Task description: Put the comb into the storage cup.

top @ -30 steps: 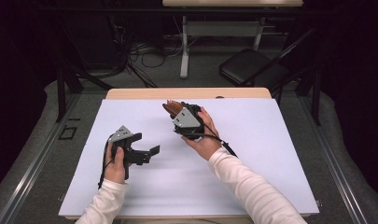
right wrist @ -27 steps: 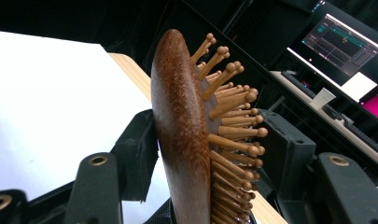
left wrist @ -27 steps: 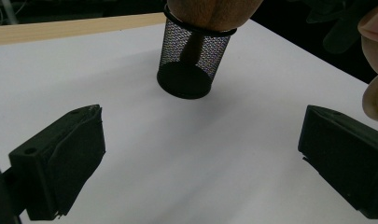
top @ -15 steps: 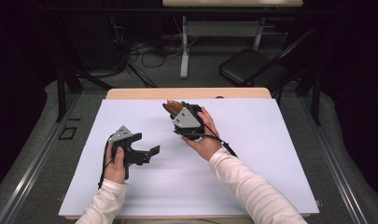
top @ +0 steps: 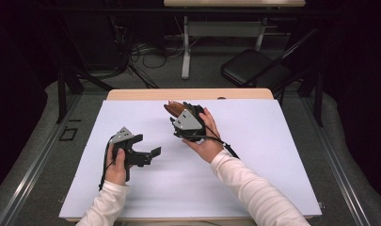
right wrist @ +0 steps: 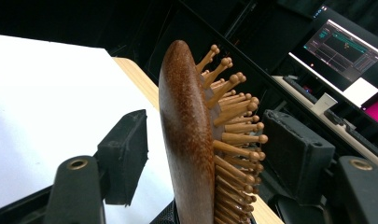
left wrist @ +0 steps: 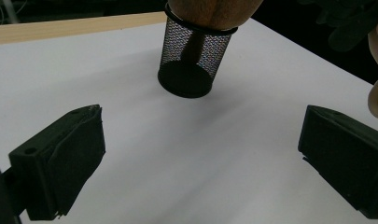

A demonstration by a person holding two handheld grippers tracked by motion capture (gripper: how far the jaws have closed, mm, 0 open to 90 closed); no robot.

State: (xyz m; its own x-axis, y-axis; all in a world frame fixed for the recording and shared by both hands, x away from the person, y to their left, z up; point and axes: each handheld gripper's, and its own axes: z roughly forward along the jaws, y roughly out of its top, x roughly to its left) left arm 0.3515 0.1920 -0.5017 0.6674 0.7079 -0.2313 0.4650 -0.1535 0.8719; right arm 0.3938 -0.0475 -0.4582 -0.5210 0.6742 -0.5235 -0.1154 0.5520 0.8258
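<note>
Hardly anything has shifted since the earlier frames: both hands sit where they were on the white table [top: 254, 155], and the one change is at the right gripper [top: 187, 121], whose jaws have just been opening. In the right gripper view the wooden hairbrush [right wrist: 196, 140] stands between them, its smooth back facing one pad with a clear gap, its bristles pointing at the other pad and ending just short of it, so the pads are not pressing on it. The brush stands handle-down in a black mesh cup [left wrist: 194, 60], which sits upright on the table toward the far edge, right under that gripper. The left gripper [top: 140, 154] rests nearer the person, jaws wide apart with nothing between them, the cup well ahead of them.
</note>
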